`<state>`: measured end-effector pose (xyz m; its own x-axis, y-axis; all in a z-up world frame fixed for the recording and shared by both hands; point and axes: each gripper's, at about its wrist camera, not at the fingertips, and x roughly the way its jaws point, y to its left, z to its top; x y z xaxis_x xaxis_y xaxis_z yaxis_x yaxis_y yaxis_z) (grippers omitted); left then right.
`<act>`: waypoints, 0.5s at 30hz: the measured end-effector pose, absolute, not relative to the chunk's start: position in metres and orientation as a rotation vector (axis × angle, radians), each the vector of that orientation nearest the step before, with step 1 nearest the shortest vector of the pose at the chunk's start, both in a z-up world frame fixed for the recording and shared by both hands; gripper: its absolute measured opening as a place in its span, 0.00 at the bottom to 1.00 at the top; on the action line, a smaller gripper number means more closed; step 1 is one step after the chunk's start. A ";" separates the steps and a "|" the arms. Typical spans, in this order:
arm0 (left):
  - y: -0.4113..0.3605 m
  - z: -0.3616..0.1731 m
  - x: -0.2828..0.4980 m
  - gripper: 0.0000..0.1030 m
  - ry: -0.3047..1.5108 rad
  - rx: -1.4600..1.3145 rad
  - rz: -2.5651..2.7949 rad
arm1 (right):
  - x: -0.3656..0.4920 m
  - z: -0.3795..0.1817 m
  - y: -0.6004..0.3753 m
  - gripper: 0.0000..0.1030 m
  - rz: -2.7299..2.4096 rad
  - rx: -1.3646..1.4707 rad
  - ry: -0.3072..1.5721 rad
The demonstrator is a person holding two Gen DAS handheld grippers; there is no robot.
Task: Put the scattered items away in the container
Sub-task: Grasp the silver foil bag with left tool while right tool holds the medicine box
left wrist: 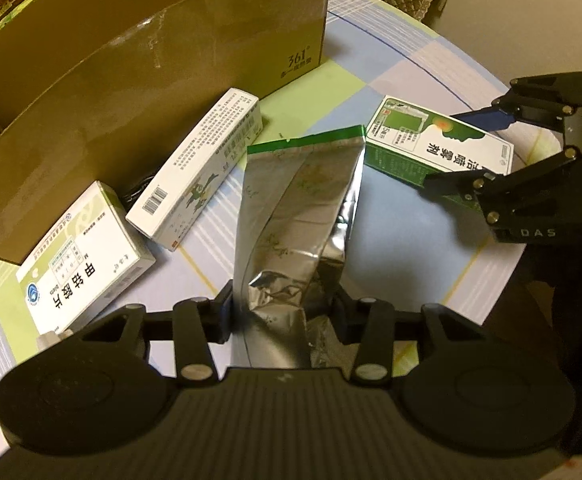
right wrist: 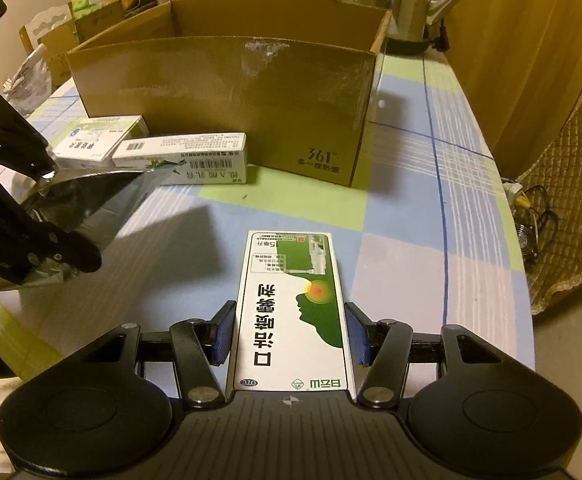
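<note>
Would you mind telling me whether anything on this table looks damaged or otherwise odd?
Only the foil pouch stands out: it is crumpled and dented near its lower end, where the left gripper pinches it. The green-and-white box between the right gripper's pads and the two white boxes beside the cardboard carton look intact.

The tablecloth (right wrist: 403, 208) was a check of pale blue, light green and lilac, crossed by thin white stripes and dark blue lines. The cardboard box (right wrist: 227, 100) was plain brown with dark print at 1 corner. The foil pouch (left wrist: 291, 216) was silver with a green top band. The spray carton (right wrist: 291, 312) was white and green with an orange-red spot. Both pairs of fingers were black, the right gripper's pads (right wrist: 224, 332) blue
</note>
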<state>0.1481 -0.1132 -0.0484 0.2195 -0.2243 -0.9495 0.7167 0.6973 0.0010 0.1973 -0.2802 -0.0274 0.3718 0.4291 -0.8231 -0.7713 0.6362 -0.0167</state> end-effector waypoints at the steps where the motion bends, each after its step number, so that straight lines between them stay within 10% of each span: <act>1: -0.113 -0.049 0.147 0.40 1.181 0.500 -0.685 | 0.197 -0.028 -0.280 0.51 0.801 -0.443 0.897; 15: -0.110 -0.054 0.139 0.40 1.198 0.502 -0.694 | 0.200 -0.044 -0.277 0.52 0.780 -0.496 0.994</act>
